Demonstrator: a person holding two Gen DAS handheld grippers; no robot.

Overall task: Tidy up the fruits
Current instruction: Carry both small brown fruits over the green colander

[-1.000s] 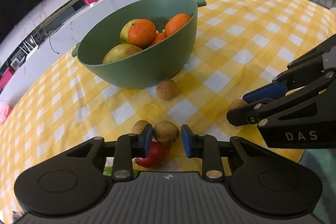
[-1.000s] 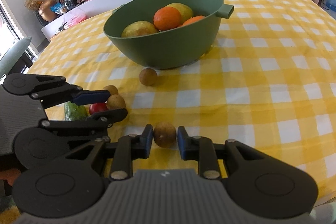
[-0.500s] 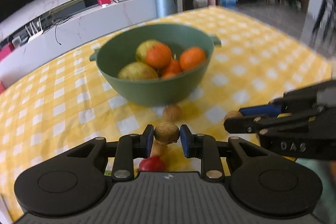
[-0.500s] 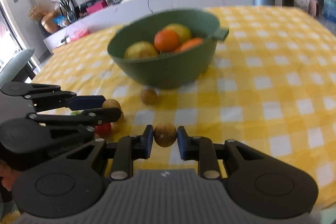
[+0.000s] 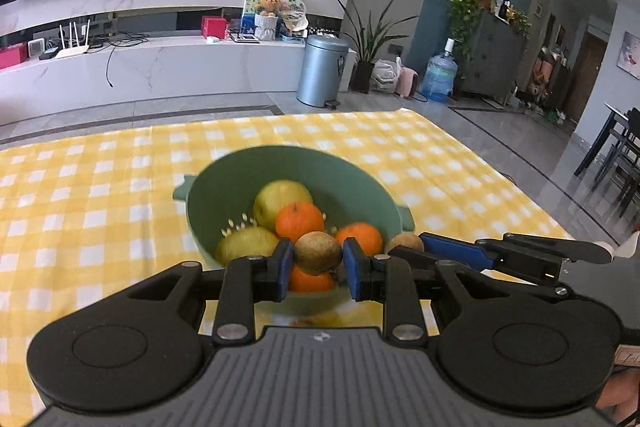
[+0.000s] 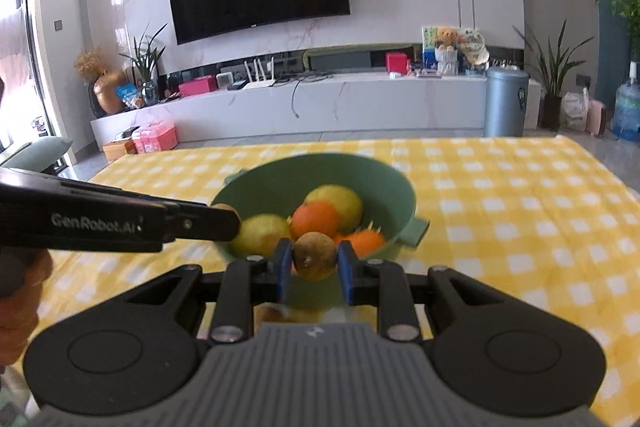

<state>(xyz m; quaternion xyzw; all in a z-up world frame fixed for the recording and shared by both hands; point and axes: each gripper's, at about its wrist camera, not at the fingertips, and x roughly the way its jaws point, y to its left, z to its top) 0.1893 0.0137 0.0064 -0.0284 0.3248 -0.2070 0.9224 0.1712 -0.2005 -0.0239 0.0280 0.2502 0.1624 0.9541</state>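
A green bowl (image 5: 224, 183) stands on the yellow checked tablecloth (image 5: 80, 195) and holds pears and oranges (image 5: 299, 221). My left gripper (image 5: 318, 259) is shut on a small brown round fruit (image 5: 318, 251) and holds it in the air at the bowl's near rim. My right gripper (image 6: 314, 259) is shut on a second brown fruit (image 6: 315, 254), also raised at the near rim of the bowl (image 6: 280, 179). In the left wrist view the right gripper (image 5: 416, 247) enters from the right with its fruit (image 5: 406, 241). In the right wrist view the left gripper (image 6: 228, 221) enters from the left.
A brown fruit (image 6: 272, 315) lies on the cloth below the bowl, mostly hidden by my right gripper. Beyond the table are a white TV bench (image 6: 320, 99), a grey bin (image 5: 322, 71) and a water bottle (image 5: 439, 75). Dark chairs (image 5: 616, 155) stand at the right.
Both grippers have risen from the tablecloth with their brown fruits and moved forward to the bowl's near rim. The red fruit and other loose fruit have dropped out of sight below.
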